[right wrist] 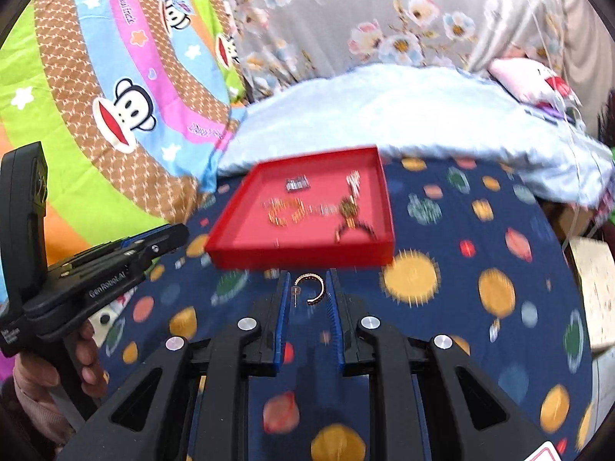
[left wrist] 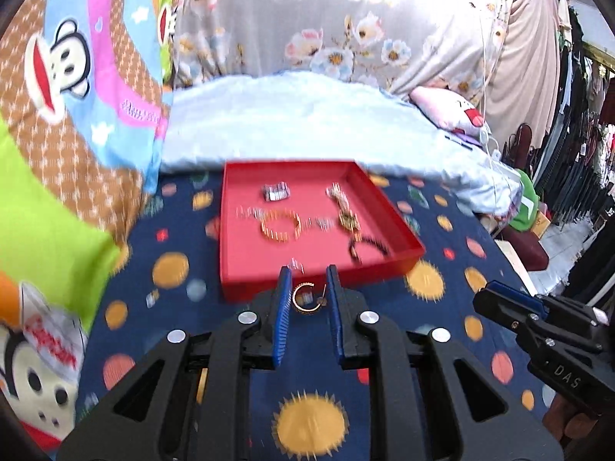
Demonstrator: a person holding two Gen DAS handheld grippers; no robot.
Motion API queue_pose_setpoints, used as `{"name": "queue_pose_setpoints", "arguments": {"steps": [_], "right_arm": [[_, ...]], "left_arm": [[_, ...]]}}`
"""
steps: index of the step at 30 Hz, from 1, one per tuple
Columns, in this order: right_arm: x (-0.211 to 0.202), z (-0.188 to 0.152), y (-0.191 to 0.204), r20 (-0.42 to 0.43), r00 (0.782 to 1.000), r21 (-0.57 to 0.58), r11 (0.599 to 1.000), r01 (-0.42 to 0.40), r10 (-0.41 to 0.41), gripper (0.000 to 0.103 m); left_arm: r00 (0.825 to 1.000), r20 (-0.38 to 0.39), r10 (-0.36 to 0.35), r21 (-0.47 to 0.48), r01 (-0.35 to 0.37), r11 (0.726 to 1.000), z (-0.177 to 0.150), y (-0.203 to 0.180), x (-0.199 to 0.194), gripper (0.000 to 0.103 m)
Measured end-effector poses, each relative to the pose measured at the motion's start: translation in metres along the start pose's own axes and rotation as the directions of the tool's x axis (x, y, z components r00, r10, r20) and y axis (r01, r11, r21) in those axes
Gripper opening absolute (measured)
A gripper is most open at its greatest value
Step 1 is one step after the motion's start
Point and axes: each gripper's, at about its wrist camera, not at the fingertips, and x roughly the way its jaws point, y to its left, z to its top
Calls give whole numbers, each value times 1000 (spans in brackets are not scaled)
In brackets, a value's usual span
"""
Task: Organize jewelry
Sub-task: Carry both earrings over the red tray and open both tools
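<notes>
A red tray (left wrist: 399, 265) lies on the dotted navy bedspread and holds a gold bracelet (left wrist: 280, 224), a gold watch (left wrist: 348, 221), a dark bracelet (left wrist: 367, 246) and a small silver piece (left wrist: 275, 192). My left gripper (left wrist: 307, 282) is shut on a gold hoop earring (left wrist: 305, 297), held just before the tray's near edge. My right gripper (right wrist: 307, 280) is shut on another gold hoop earring (right wrist: 311, 288), held just short of the tray (right wrist: 300, 257). Each gripper shows from the side in the other's view, the right one (left wrist: 538, 322) and the left one (right wrist: 127, 253).
A pale blue pillow (left wrist: 307, 123) lies behind the tray. A cartoon monkey quilt (left wrist: 69, 88) is piled at the left. A floral curtain (left wrist: 326, 19) hangs behind. Clothes racks (left wrist: 576, 134) stand at the right past the bed's edge.
</notes>
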Motion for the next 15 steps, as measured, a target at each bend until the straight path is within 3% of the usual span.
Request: {"name": "queue_pose_setpoints", "arguments": {"steps": [9, 15], "right_arm": [[62, 59, 7, 29, 999, -38, 999, -24, 25, 17], [114, 70, 3, -31, 998, -8, 999, -47, 47, 17]], "left_arm": [[999, 40, 33, 9, -33, 999, 48, 8, 47, 17], [999, 6, 47, -6, -47, 999, 56, 17, 87, 17]]}}
